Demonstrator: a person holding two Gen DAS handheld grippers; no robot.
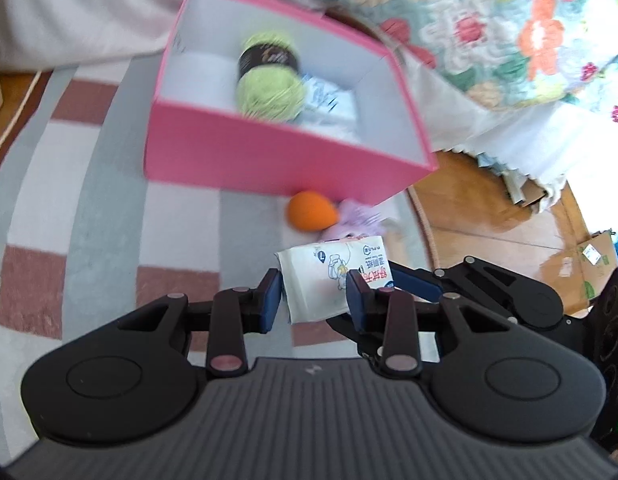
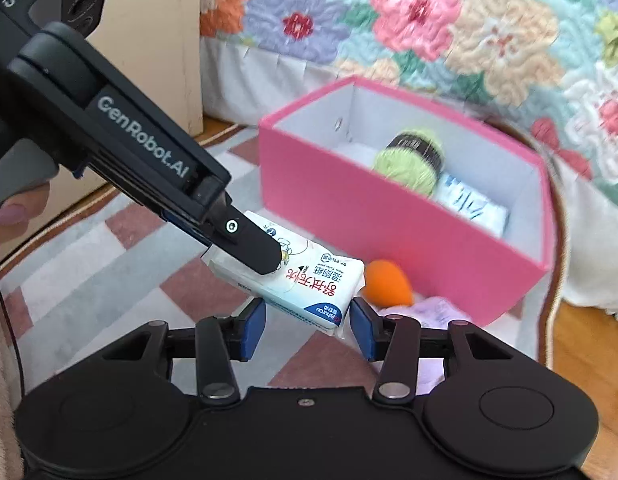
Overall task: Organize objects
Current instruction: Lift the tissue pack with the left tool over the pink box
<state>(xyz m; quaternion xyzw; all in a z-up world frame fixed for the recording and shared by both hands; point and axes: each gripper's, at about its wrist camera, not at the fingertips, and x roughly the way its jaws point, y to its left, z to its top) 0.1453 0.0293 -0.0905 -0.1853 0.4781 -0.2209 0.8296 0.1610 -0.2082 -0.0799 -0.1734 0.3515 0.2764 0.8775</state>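
A white pack of wet wipes (image 1: 321, 276) hangs in the air above the rug, with my left gripper (image 1: 313, 300) shut on it. The right wrist view shows that gripper (image 2: 269, 260) from the side, clamped over the pack (image 2: 309, 284). My right gripper (image 2: 307, 328) brackets the pack's near end; its blue pads stand just off it, so it is open. A pink box (image 1: 269, 160) lies beyond, holding a ball of green yarn (image 1: 269, 88) and another wipes pack (image 1: 333, 100).
An orange egg-shaped sponge (image 1: 309, 210) and a lilac cloth (image 1: 357, 220) lie on the striped rug (image 1: 89, 200) against the box's front wall. A flowered quilt (image 1: 509, 20) hangs behind. Flattened cardboard (image 1: 589, 256) lies on the wooden floor at right.
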